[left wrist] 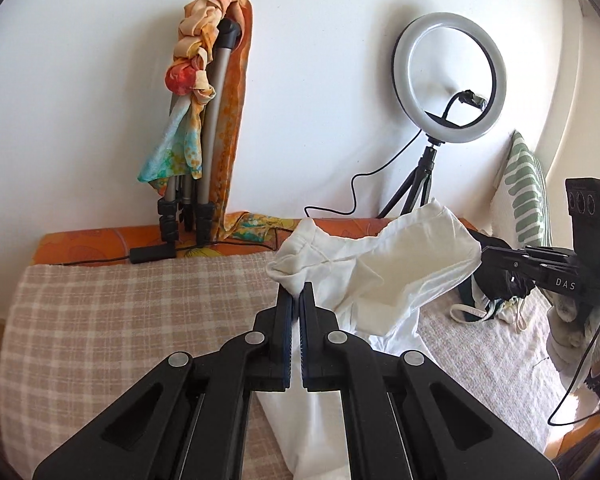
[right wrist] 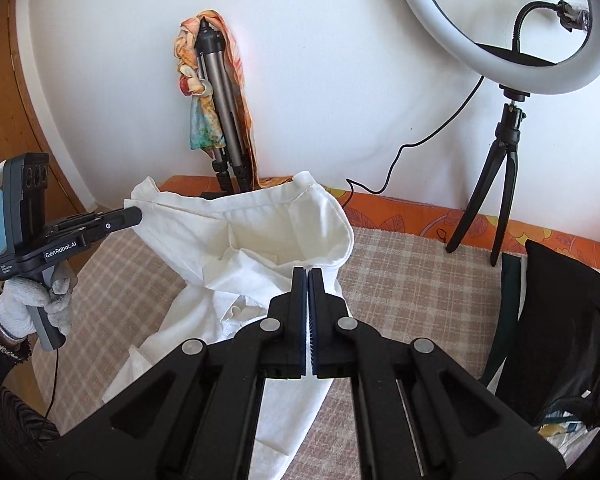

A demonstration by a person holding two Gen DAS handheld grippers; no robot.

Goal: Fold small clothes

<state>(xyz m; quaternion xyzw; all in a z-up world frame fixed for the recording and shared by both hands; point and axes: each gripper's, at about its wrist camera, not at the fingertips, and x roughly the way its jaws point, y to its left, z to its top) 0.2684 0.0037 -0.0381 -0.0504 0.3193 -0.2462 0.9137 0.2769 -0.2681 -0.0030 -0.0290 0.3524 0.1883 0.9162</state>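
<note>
The left claw (left wrist: 297, 294) is clamped on one corner of the white garment's (left wrist: 400, 276) waistband; the right claw (right wrist: 308, 280) pinches the opposite corner. The garment hangs stretched between them above the checked blanket (left wrist: 120, 320), its lower part hidden behind the claws. A dark bag (right wrist: 560, 340) is cut off at the right.

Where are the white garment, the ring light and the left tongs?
white garment (right wrist: 260, 232): right wrist view, on the open waistband area.
ring light (left wrist: 450, 78): left wrist view, on the lit ring's left rim.
left tongs (left wrist: 296, 292): left wrist view, at the tips, shut on the garment's edge.
</note>
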